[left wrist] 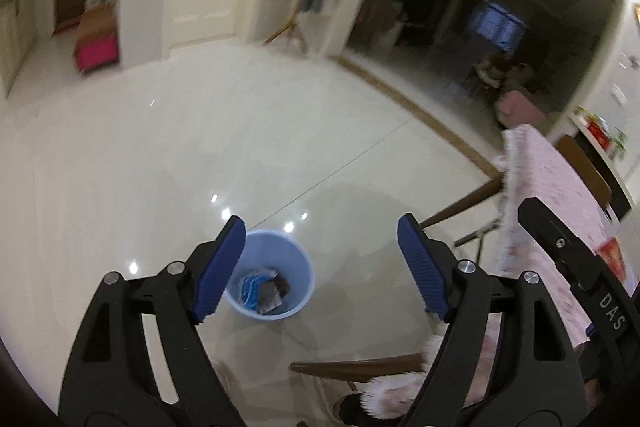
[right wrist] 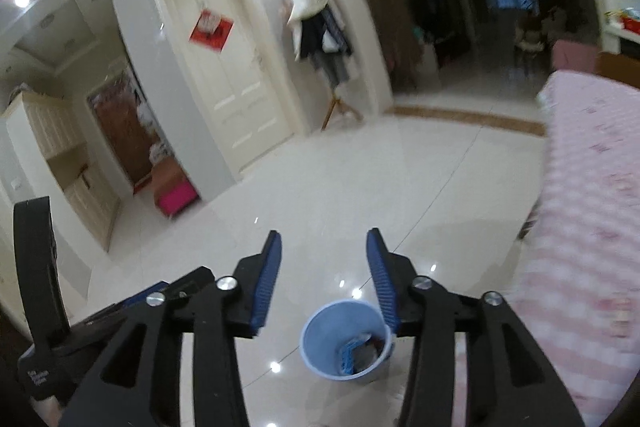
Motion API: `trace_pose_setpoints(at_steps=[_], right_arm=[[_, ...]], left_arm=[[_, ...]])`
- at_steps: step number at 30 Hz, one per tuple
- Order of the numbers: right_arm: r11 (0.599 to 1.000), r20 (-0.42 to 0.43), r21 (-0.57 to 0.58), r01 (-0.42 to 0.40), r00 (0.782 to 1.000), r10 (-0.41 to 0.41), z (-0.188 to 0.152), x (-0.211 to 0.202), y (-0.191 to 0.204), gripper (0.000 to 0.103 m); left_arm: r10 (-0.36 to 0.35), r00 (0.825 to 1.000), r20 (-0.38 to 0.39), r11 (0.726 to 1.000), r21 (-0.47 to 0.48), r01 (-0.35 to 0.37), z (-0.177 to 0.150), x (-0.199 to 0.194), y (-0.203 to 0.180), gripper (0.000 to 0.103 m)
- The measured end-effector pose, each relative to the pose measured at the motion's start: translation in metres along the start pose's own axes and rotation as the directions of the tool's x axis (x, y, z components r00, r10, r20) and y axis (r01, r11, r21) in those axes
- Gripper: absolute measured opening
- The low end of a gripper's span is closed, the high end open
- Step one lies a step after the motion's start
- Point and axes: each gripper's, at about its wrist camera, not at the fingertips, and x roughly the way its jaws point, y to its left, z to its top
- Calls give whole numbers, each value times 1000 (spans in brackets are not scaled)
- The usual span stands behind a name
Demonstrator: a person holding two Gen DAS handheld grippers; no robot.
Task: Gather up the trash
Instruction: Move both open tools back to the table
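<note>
- Below the left gripper (left wrist: 320,263), on the glossy pale floor (left wrist: 160,167), stands a light blue bin (left wrist: 269,275); in the left wrist view it shows between the two blue ribbed pads (left wrist: 218,269), nearer the left-hand one, whose tip overlaps its rim.
- Round and plain-walled, the bin is seen from above, so its open mouth faces the camera.
- Inside lies the trash (left wrist: 264,291): a crumpled blue-and-white wrapper beside a darker brownish packet and a greyish piece; finer detail is blurred.
- The left gripper's jaws stand wide apart with nothing between them but the view down to the floor.
- The right gripper (right wrist: 324,275) has its jaws parted too, less widely, and empty.
- In the right wrist view the same bin (right wrist: 346,341) sits low between the pads (right wrist: 266,283), its rim partly hidden behind the right-hand pad; the blue wrapper and dark scraps (right wrist: 360,351) show at its bottom.
- To the right of both grippers runs a table under a pink checked cloth (right wrist: 592,227), with wooden legs (left wrist: 460,205) showing beneath it in the left wrist view.
- Far beyond the fingertips are a white door (right wrist: 228,75) with a red paper square (right wrist: 211,30) on it, a stand hung with clothes (right wrist: 316,23), and a dark doorway.
- Part of the right gripper's black body (left wrist: 580,267) crosses the right edge of the left wrist view, in front of the cloth.
</note>
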Motion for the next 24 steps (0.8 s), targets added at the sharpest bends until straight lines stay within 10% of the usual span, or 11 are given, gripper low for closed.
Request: trace_pose_setpoints(at_steps=[11, 24], right_arm=[[962, 176, 147, 232, 951, -256, -7, -163, -139, 62], [707, 63, 519, 481, 803, -592, -76, -281, -336, 62]], left_arm=[[-209, 978, -25, 926, 315, 206, -41, -40, -173, 80], [-356, 900, -250, 766, 473, 434, -113, -34, -339, 80]])
